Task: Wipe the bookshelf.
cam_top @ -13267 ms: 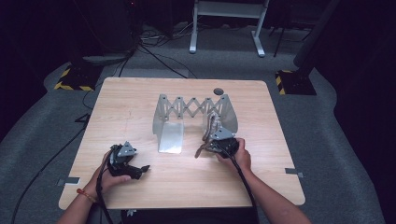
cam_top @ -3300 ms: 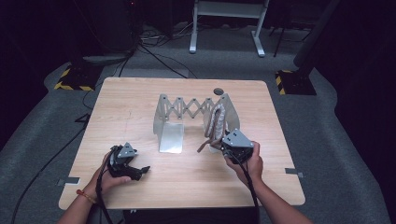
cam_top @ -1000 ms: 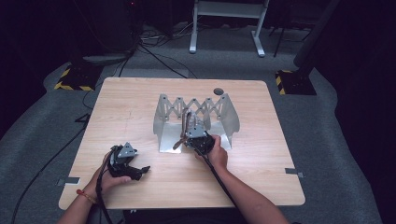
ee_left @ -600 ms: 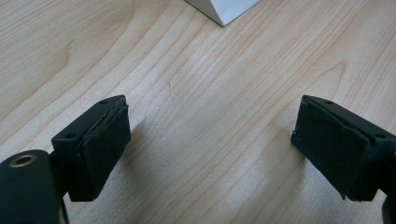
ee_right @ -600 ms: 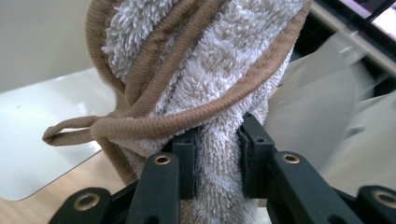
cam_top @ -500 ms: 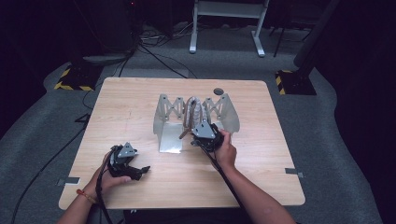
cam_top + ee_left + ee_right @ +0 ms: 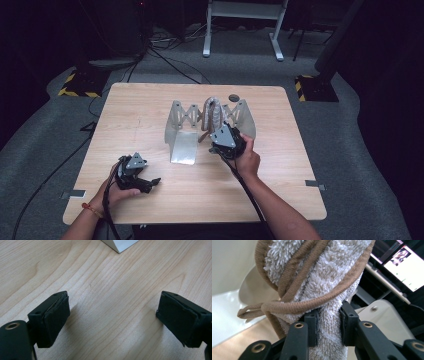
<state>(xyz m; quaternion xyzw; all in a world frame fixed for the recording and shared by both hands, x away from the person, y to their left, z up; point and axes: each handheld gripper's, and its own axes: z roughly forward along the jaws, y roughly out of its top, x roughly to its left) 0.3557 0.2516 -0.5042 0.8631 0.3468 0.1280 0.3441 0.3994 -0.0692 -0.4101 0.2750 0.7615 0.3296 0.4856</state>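
A grey-white terry towel with brown edging hangs folded in my right gripper, whose jaws are shut on its thick middle. In the high view the towel rises in front of a grey accordion rack at mid-table, with the right gripper just below it. My left gripper rests near the table's front left, held low by the hand. Its jaws stand wide apart over bare wood, the left gripper holding nothing.
A flat grey plate of the rack lies on the wood in front of it; its corner shows ahead of the left jaws. A small dark disc sits behind the rack. Cables and stand legs cross the floor beyond the table.
The right gripper has risen with the towel and drifted right, bringing it up against the rack's middle. The left hand has stayed where it was.
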